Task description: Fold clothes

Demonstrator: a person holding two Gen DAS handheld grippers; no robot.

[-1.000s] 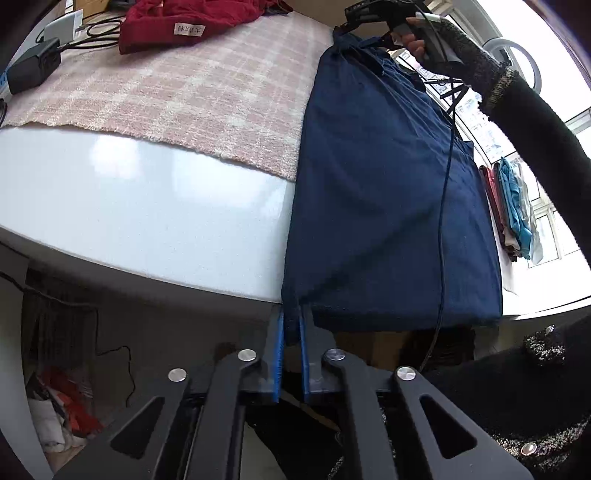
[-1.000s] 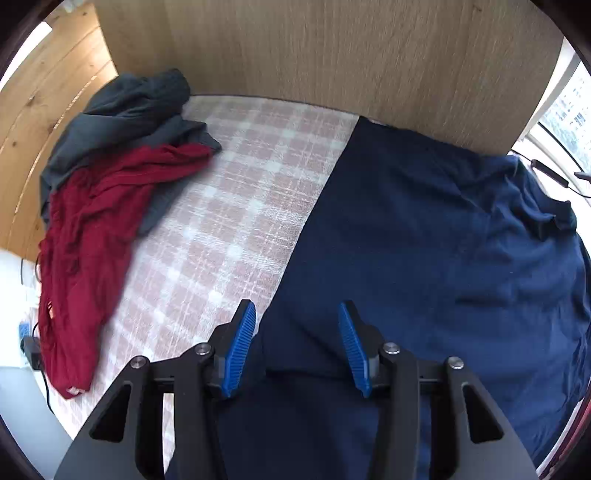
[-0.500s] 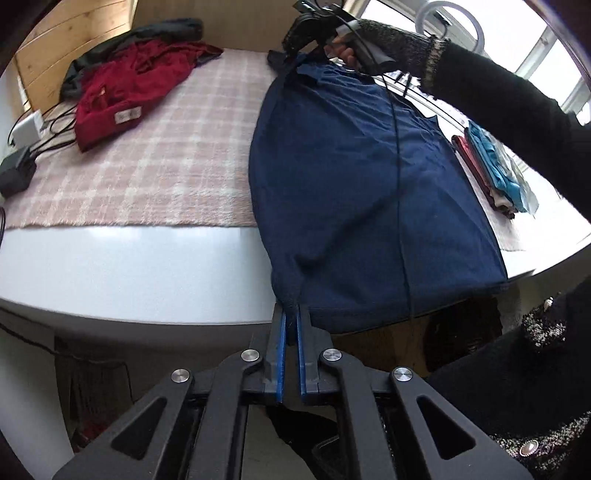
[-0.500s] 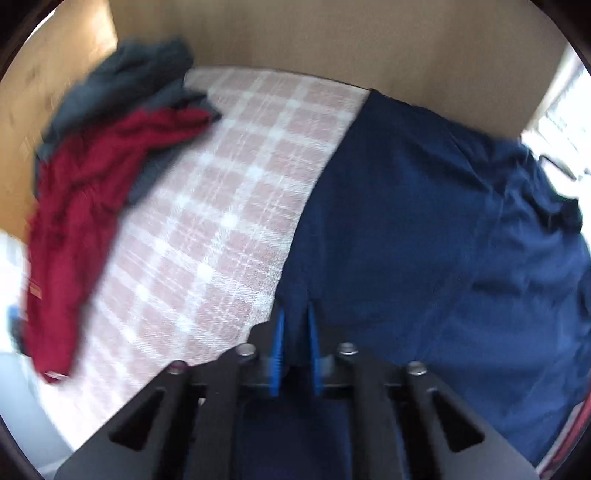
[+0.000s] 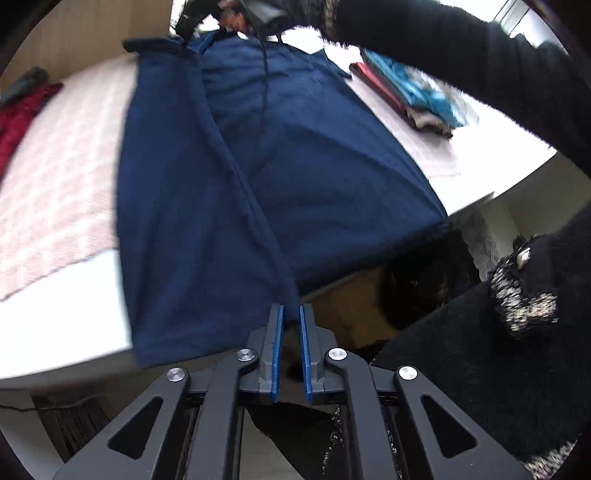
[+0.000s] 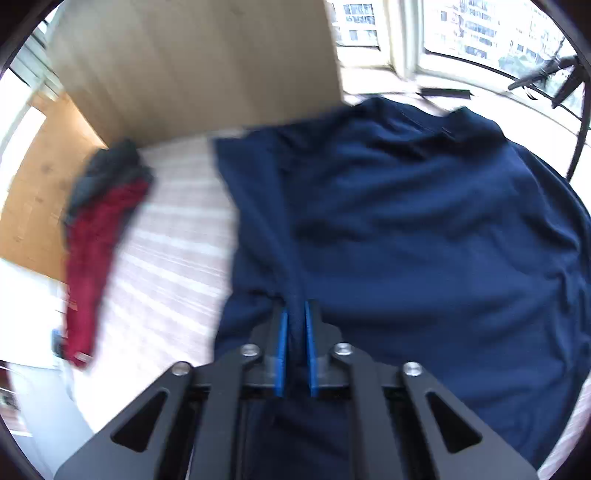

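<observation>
A navy blue garment [image 5: 317, 155] lies spread on the table over a pink plaid cloth [image 5: 59, 155]. My left gripper [image 5: 291, 314] is shut on its near hem edge and lifts the left side, so a raised fold ridge runs toward the far end. My right gripper [image 6: 295, 317] is shut on the same garment [image 6: 424, 236] at its far edge; it shows in the left wrist view [image 5: 207, 14] at the top, held by a dark-sleeved arm.
A red garment [image 6: 96, 254] and a grey one [image 6: 107, 170] lie bunched at the left. A stack of folded clothes [image 5: 410, 96] sits on the right of the table. The white table edge [image 5: 59, 332] is near me. A wooden panel [image 6: 192, 66] stands behind.
The right gripper closed on the garment's far edge. Both grippers have lifted the left edge and carried it to the right, forming a fold ridge. Both views are motion-blurred.
</observation>
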